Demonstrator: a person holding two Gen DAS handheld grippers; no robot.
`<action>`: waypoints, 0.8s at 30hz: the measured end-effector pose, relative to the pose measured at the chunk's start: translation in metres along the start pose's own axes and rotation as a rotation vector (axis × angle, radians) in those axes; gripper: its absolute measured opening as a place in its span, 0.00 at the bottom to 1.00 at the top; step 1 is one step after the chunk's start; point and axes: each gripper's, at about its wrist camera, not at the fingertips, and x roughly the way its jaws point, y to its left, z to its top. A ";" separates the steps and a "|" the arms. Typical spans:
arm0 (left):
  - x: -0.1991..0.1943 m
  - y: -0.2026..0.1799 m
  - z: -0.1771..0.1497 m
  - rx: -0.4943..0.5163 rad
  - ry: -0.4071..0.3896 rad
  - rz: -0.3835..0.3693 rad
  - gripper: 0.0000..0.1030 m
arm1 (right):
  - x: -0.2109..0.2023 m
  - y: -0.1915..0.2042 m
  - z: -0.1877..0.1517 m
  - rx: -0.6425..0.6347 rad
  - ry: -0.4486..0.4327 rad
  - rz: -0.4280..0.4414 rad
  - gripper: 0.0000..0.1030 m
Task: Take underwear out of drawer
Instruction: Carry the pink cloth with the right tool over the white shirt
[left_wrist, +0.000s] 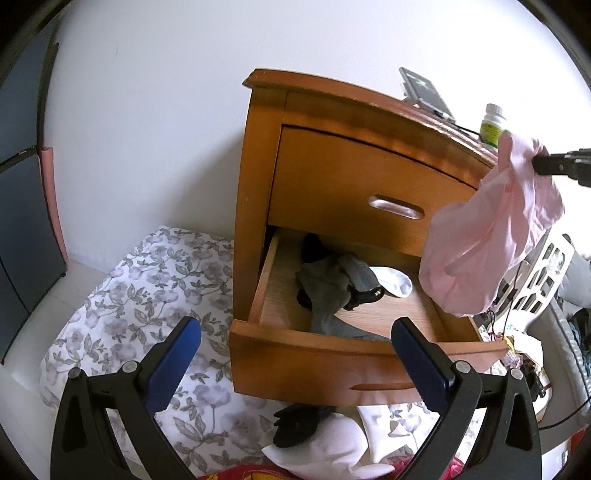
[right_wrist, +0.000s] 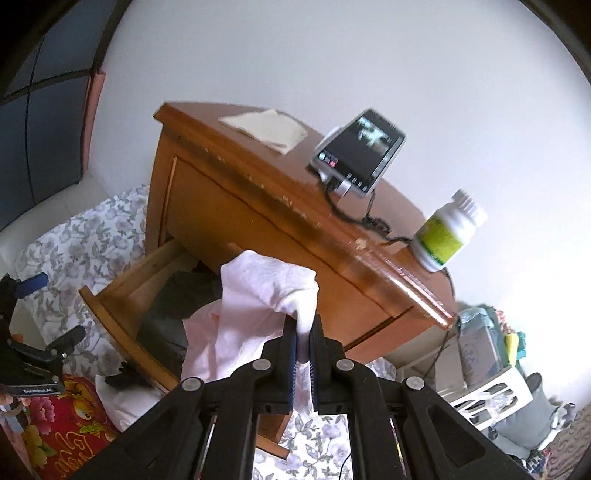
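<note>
Underwear (right_wrist: 255, 314), pink, hangs pinched between the clenched right tongs (right_wrist: 303, 332) above the open drawer (left_wrist: 332, 354); left tongs (left_wrist: 295, 332) gape empty before the drawer front, well apart.

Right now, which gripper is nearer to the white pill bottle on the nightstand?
Right. The right gripper, shut on the pink underwear, hangs just below the white pill bottle; the left gripper sits low at the open drawer's front.
</note>
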 end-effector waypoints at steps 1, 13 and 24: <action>-0.004 -0.001 0.000 0.003 -0.003 0.000 1.00 | -0.006 0.000 0.000 0.000 -0.007 -0.001 0.06; -0.046 -0.006 -0.001 0.027 -0.047 0.014 1.00 | -0.065 0.007 -0.010 0.017 -0.087 0.022 0.06; -0.064 -0.006 -0.002 0.038 -0.056 0.036 1.00 | -0.087 0.026 -0.033 0.037 -0.130 0.083 0.06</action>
